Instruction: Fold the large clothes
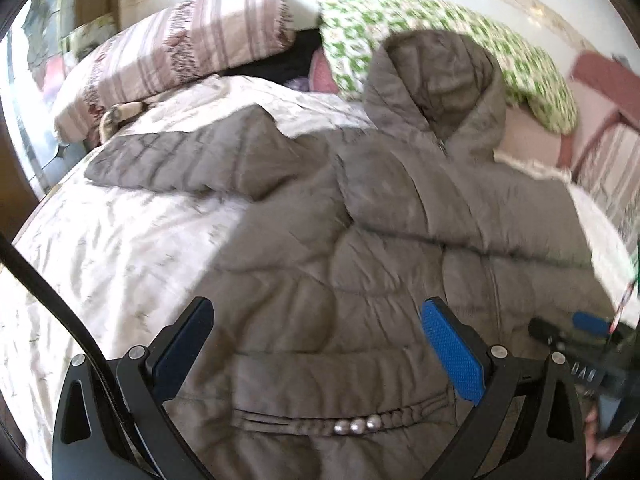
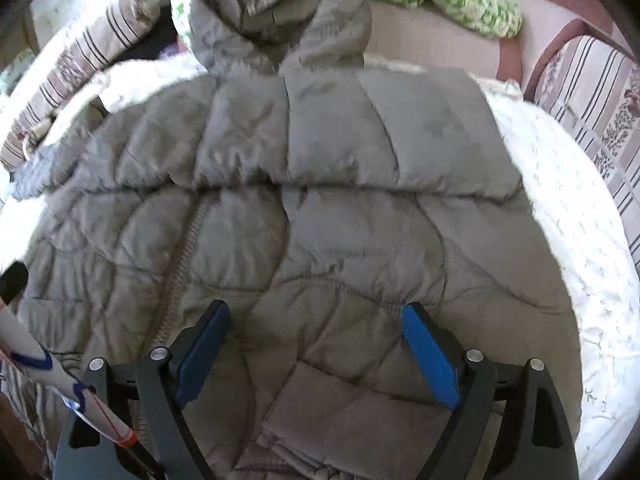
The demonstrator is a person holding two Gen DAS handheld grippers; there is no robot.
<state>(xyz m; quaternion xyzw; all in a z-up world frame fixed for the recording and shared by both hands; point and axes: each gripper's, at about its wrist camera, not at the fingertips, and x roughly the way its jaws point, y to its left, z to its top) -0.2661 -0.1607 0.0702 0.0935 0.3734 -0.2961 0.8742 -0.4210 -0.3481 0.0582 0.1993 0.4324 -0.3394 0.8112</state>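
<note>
we see a grey quilted jacket (image 2: 304, 200) lying flat on the bed, its front up, with the zipper (image 2: 180, 264) running down the middle and the hood (image 2: 276, 20) spread at the far end. one sleeve is folded across the chest (image 2: 360, 140), the other sleeve (image 1: 180, 160) lies stretched out to the side on the cover. a pocket trim with three small pearls (image 1: 358, 426) shows near the hem.

around the jacket the white bed cover (image 2: 568, 240) stays bare on both long sides, so there is free room there. at the head end lie a striped pillow (image 1: 180, 48) and a green patterned blanket (image 1: 460, 40), close to the hood. a striped sofa arm (image 2: 592, 92) borders one side of the bed.

our left tool (image 1: 318, 344) hangs over the hem with its jaws wide and nothing between them. our right tool (image 2: 316, 348) is also wide over the lower part, holding nothing.
</note>
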